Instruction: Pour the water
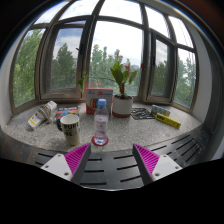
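water bottle [101, 122] beyond open tongs [112, 160], mug [69, 127] just beside it

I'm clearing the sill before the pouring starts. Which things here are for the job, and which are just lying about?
For the job: bottle, mug, the open tool.

Lying about: plant pot, pink box, yellow item, clutter by the mug.

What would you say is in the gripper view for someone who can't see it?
A clear water bottle stands on a windowsill just beyond the open fingers, with a mug beside it. A potted plant sits behind, before big windows showing trees.
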Demonstrator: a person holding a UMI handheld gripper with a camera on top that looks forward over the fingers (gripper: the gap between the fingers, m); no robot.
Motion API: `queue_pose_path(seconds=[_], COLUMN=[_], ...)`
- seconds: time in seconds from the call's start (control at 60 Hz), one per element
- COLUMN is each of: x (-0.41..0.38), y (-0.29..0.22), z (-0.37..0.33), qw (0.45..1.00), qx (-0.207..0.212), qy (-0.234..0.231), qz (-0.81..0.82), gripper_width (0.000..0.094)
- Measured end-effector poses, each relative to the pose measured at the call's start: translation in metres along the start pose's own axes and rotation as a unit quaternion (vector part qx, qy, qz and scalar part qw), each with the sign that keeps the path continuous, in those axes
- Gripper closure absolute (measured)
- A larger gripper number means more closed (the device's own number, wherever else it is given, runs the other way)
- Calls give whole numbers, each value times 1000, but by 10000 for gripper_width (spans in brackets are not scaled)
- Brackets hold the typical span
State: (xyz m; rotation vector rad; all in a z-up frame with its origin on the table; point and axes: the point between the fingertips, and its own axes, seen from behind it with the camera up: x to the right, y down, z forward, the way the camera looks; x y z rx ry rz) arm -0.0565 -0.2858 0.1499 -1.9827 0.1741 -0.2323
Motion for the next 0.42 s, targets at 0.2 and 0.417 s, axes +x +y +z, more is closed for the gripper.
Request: queue_pose_path(seconds=[0.2, 0.417], x=[1, -16], y=[1, 5], z=[-9, -10], qw=[1000, 1000], qx=[6, -2], qy=[7, -22], qz=[-19, -21], gripper_width=[80, 79])
